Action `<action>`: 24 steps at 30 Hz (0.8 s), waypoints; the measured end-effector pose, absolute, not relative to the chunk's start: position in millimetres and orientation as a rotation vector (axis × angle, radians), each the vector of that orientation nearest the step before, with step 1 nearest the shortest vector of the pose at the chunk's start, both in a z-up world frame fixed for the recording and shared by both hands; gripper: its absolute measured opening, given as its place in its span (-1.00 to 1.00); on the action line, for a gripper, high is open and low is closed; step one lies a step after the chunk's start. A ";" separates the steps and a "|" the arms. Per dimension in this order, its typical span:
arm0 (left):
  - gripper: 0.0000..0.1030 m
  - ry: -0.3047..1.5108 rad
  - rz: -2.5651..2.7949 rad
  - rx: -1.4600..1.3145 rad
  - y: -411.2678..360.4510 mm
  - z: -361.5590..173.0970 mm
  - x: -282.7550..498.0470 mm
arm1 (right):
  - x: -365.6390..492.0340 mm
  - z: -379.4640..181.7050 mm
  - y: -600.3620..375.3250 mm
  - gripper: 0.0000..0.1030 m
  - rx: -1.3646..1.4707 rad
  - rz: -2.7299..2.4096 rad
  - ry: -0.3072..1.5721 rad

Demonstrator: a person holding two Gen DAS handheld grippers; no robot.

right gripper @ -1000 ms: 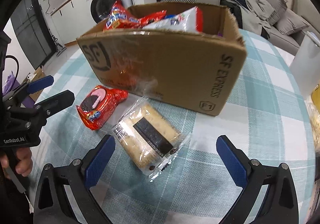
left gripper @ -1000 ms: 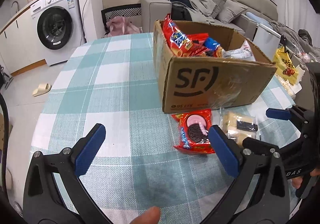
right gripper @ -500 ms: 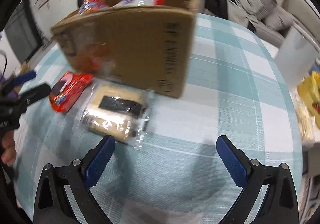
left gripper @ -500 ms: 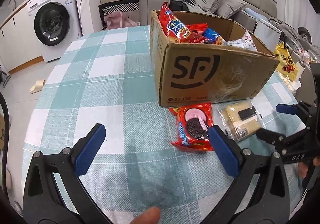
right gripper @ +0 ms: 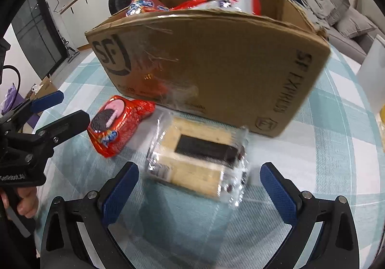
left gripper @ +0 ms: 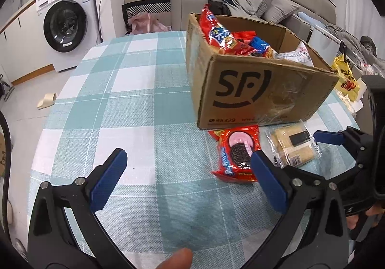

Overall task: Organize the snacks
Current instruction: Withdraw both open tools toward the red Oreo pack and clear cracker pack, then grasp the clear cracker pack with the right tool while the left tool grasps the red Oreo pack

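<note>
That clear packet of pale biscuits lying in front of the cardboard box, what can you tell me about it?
The clear biscuit packet is a crinkly, see-through plastic wrapper holding pale, flat rectangular biscuits under a black label band. It looks sealed and lies flat on the checked tablecloth, close to the front wall of the cardboard box, beside a red Oreo pack. The open right gripper points at it without touching; the view is slightly blurred.

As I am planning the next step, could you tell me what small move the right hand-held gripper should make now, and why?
Probably ease the right hand-held gripper forward and down to straddle the clear-wrapped cracker pack. Its jaws are open, the pack lies flat on the tablecloth just ahead between them, and nothing blocks the way.
</note>
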State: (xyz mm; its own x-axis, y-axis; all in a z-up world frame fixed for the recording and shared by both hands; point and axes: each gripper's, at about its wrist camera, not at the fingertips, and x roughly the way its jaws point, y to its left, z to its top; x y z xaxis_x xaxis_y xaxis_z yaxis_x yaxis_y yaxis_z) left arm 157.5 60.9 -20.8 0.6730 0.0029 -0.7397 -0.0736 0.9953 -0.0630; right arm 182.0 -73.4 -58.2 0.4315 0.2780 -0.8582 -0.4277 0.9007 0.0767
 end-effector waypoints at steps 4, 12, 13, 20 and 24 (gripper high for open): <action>0.98 0.830 0.052 -0.096 64.4 -22.1 156.9 | 187.4 -60.0 -71.0 0.99 -0.173 0.402 1.032; 0.98 0.846 0.027 -0.102 58.8 -29.9 159.7 | 183.9 -60.0 -86.8 0.94 -0.143 0.396 1.038; 0.98 0.849 0.023 -0.097 57.4 -30.5 160.4 | 182.7 -59.4 -87.0 0.84 -0.145 0.398 1.034; 0.98 0.850 0.013 -0.098 52.5 -30.8 160.5 | 172.0 -53.7 -89.0 0.36 -0.132 0.445 0.996; 0.98 0.849 0.010 -0.093 49.4 -30.7 159.4 | 166.4 -49.3 -98.1 0.22 -0.105 0.461 0.979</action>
